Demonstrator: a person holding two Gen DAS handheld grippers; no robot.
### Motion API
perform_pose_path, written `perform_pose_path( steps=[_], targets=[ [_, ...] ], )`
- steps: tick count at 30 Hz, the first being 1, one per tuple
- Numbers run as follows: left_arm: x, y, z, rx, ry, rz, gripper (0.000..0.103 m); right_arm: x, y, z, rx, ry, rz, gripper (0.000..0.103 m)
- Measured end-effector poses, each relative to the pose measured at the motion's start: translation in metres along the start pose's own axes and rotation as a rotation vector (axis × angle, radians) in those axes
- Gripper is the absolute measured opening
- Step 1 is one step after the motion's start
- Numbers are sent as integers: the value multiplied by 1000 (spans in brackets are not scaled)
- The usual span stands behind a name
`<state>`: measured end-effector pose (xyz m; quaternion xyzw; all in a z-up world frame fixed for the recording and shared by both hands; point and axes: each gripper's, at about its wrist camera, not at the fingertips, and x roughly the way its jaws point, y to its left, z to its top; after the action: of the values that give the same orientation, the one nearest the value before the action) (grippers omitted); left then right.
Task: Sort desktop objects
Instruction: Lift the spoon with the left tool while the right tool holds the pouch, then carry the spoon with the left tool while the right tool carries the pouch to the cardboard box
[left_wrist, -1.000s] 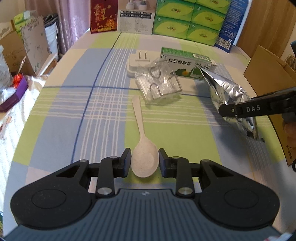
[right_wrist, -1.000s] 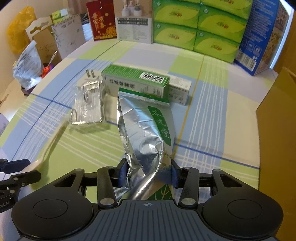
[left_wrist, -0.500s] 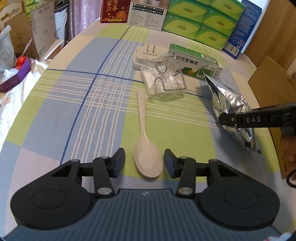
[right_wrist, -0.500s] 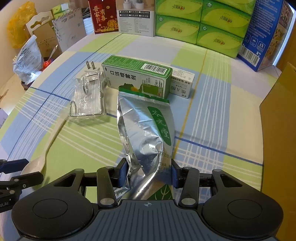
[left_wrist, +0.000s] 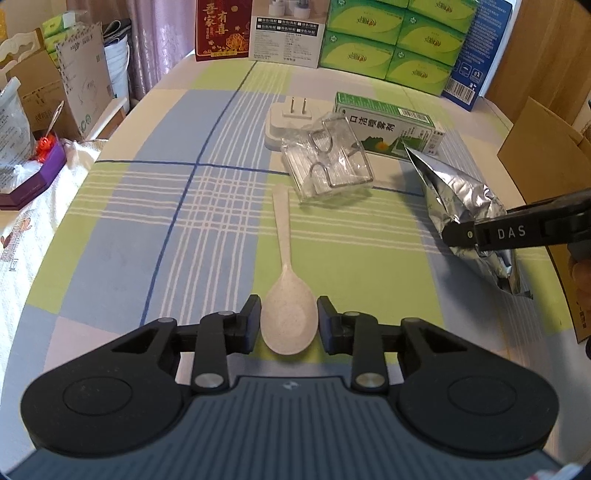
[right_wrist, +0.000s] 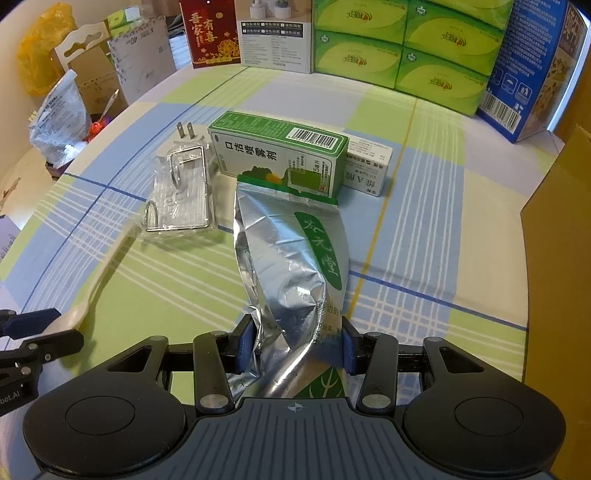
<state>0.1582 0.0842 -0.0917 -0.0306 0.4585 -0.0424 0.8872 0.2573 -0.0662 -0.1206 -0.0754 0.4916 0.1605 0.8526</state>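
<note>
A pale speckled spoon (left_wrist: 285, 258) lies on the checked tablecloth, handle pointing away. My left gripper (left_wrist: 289, 319) has its fingers against both sides of the bowl, shut on it. In the right wrist view a silver foil pouch (right_wrist: 291, 258) with a green label is crumpled between the fingers of my right gripper (right_wrist: 297, 343), which is shut on its near end. The left wrist view shows the same pouch (left_wrist: 458, 199) at the right with a right-gripper finger (left_wrist: 498, 233) across it. The left gripper (right_wrist: 33, 332) shows at the far left of the right wrist view.
Behind the spoon lie a clear pack of metal hooks (left_wrist: 328, 166), a white plug adapter (left_wrist: 286, 123) and a green box (left_wrist: 388, 127), with a small white box (right_wrist: 369, 166) beside it. Green tissue packs (right_wrist: 399, 48) line the back. A cardboard box (right_wrist: 557, 258) stands at the right.
The left fingers spread apart half a second ago and have come back in against the spoon's bowl. The right gripper has kept its hold on the pouch.
</note>
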Motion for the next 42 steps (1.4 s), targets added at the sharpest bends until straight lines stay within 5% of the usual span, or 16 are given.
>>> perform_pose_path(
  steps=[18,31,42],
  targets=[
    [-14,-2,3,-1,-40,1,27,-52,-1,-37,82,-83,-20,43],
    [-68,-34,-18,33,-130,-13,27,-116,-7,-76,201,-183,22,43],
    [-125,-69,-9,71,-204,-35,27,-191,-18,-75,217,-290,9,43]
  ],
)
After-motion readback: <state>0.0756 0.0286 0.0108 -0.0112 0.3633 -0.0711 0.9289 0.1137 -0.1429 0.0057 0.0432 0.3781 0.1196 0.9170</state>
